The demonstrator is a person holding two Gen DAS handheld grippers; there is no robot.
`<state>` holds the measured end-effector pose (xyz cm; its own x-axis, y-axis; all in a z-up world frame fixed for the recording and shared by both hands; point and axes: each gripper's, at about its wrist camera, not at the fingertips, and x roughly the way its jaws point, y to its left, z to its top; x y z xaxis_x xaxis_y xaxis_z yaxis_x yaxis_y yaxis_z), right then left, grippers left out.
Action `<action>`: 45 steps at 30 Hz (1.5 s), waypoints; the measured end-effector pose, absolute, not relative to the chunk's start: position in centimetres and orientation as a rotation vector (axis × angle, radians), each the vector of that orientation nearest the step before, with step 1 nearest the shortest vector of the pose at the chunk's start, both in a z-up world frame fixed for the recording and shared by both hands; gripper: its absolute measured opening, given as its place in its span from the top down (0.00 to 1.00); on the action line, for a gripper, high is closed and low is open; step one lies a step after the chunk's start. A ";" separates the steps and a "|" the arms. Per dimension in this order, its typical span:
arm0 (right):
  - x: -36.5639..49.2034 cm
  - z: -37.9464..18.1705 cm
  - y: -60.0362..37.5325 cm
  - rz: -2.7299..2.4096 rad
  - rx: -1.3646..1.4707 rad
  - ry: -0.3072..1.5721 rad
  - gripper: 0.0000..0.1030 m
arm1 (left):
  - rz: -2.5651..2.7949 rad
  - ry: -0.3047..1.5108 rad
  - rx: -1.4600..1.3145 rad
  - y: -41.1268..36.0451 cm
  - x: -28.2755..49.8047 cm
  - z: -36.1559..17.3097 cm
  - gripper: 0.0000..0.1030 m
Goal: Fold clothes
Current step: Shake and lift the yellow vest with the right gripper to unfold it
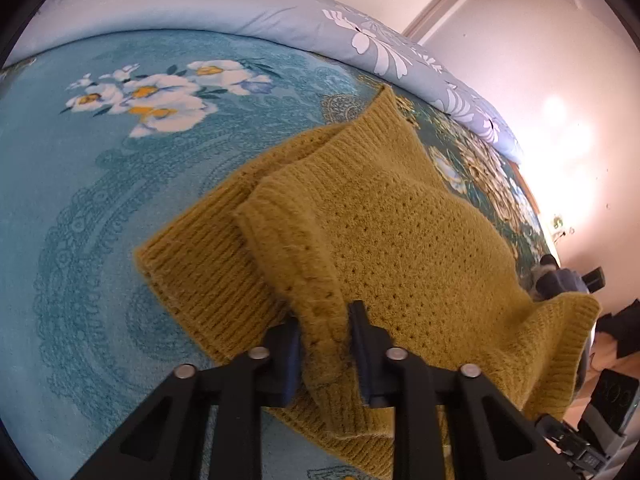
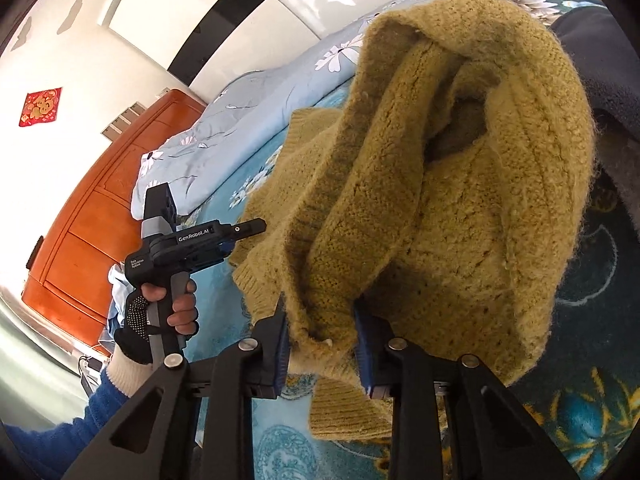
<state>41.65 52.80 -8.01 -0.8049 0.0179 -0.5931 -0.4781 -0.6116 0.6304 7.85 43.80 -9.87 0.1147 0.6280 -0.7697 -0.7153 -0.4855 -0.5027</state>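
A mustard-yellow knit sweater [image 1: 380,220] lies partly folded on the blue floral blanket [image 1: 80,200] of a bed. My left gripper [image 1: 324,332] is shut on a bunched edge of the sweater, held just above the blanket. My right gripper [image 2: 320,332] is shut on another part of the sweater [image 2: 460,200] and lifts it, so the knit hangs in thick folds in front of the camera. The left gripper also shows in the right wrist view [image 2: 244,232], held by a gloved hand, its fingers at the sweater's left edge.
A light blue flowered quilt [image 1: 240,4] is piled along the far side of the bed. An orange wooden headboard [image 2: 100,200] stands at the left. A dark garment [image 2: 600,60] lies at the right. White walls surround; dark items [image 1: 612,392] sit on the floor.
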 end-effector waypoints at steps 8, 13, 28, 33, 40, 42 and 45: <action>42.5 -2.8 52.7 2.636 -0.690 1.130 0.87 | 1.522 -0.140 -1.244 41.3 7.1 -4.1 0.90; 43.7 5.8 52.9 2.786 -0.447 0.981 0.88 | 1.541 -0.244 -1.020 38.6 7.1 6.0 0.90; 47.5 24.7 44.8 2.986 0.089 0.571 0.88 | 1.817 -0.262 -0.350 20.4 13.5 31.6 0.90; 49.4 28.0 40.7 3.070 0.157 0.456 0.88 | 1.914 -0.244 -0.224 15.3 16.4 35.7 0.90; 48.6 30.0 39.4 3.096 0.107 0.340 0.88 | 2.030 -0.177 -0.251 15.4 14.6 37.3 0.90; 46.9 29.4 40.5 3.077 0.042 0.354 0.88 | 2.057 -0.148 -0.298 17.6 12.9 36.1 0.90; 43.2 26.8 43.6 3.021 -0.084 0.417 0.88 | 2.086 -0.097 -0.390 22.1 9.9 32.0 0.90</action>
